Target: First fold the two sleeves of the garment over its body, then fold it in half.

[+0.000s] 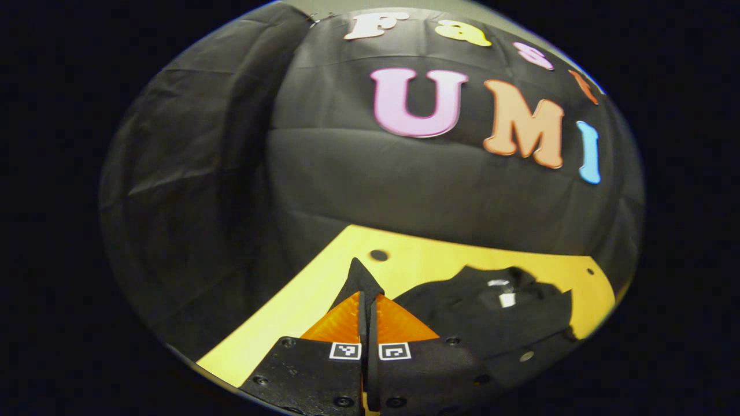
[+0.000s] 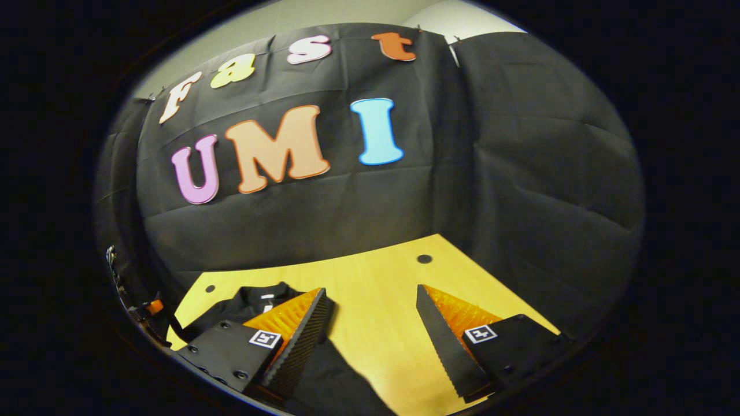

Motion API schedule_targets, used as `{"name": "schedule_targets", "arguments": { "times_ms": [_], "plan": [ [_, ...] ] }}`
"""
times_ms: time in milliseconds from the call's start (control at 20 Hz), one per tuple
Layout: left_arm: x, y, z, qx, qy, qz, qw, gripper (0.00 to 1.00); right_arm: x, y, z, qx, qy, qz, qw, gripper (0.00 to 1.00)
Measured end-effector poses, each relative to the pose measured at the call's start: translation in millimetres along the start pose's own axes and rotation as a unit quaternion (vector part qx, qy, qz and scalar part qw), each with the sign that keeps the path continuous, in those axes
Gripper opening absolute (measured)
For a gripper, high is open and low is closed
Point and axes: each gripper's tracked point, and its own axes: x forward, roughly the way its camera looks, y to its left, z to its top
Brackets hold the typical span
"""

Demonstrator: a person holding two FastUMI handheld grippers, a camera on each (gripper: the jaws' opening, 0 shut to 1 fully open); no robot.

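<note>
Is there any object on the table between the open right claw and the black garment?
Nothing visible. The right claw is open over the bare yellow table, and the black garment lies directly beside and beneath its one finger.

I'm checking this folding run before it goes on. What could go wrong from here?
The left gripper has its jaws shut on black cloth of the garment; lifted far, it may drag the whole garment along the table. The right gripper stands open above bare table with cloth beneath it, so it may close on nothing.
</note>
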Motion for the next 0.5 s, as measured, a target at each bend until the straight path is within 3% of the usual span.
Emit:
{"name": "schedule_targets", "arguments": {
  "times_ms": [250,300,450,500],
  "plan": [
    [48,-207,7,0.012,0.000,-0.139,0.990,0.00,-13,-98,-4,0.035,0.002,-0.060,0.998,0.99],
    [54,-246,2,0.016,0.007,-0.161,0.987,0.00,-14,-115,-9,0.042,0.008,-0.069,0.997,0.95],
    [58,-340,-36,0.037,0.051,-0.216,0.974,0.00,-21,-165,-27,0.057,0.024,-0.104,0.993,0.99],
    [52,-371,-55,0.035,0.065,-0.247,0.966,0.14,-25,-178,-29,0.064,0.026,-0.112,0.991,0.95]
  ]
}}
